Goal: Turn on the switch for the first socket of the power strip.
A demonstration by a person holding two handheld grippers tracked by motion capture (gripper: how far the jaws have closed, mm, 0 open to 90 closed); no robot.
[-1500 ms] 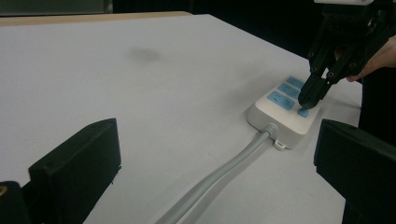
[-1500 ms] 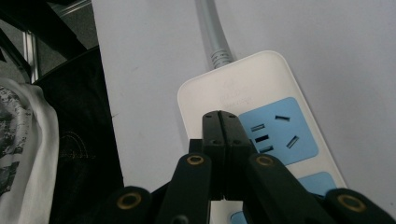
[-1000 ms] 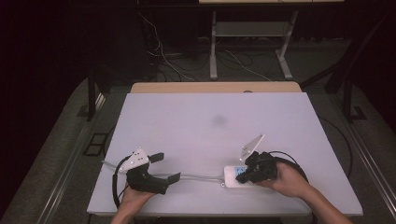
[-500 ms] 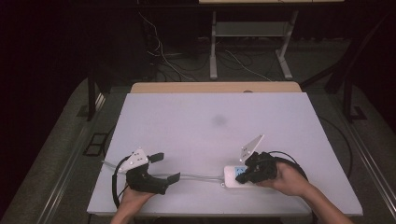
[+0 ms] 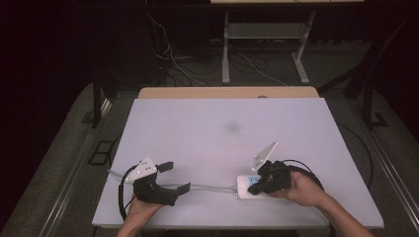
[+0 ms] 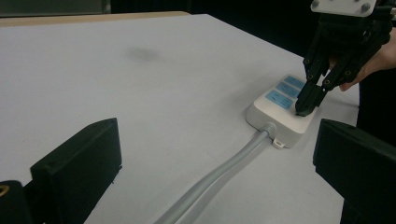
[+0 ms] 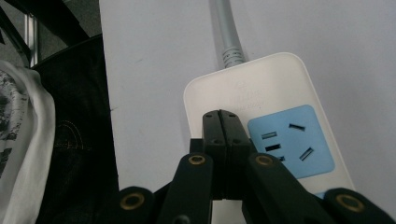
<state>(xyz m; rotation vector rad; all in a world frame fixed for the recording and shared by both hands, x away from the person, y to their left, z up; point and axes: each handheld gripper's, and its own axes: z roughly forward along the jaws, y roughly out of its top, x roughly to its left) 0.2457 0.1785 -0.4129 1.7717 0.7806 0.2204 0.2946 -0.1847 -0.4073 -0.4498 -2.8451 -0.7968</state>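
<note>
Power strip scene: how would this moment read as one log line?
right gripper: shut, tip pressing on power strip | left gripper: open, holding nothing | cord: lying on table

No legible text, brand, number or sign anywhere. The white power strip (image 7: 261, 116) carries a faint embossed mark on its top face, above the blue socket panel (image 7: 292, 140), too soft to read. The blue panels on the strip in the left gripper view are likewise unmarked.
</note>
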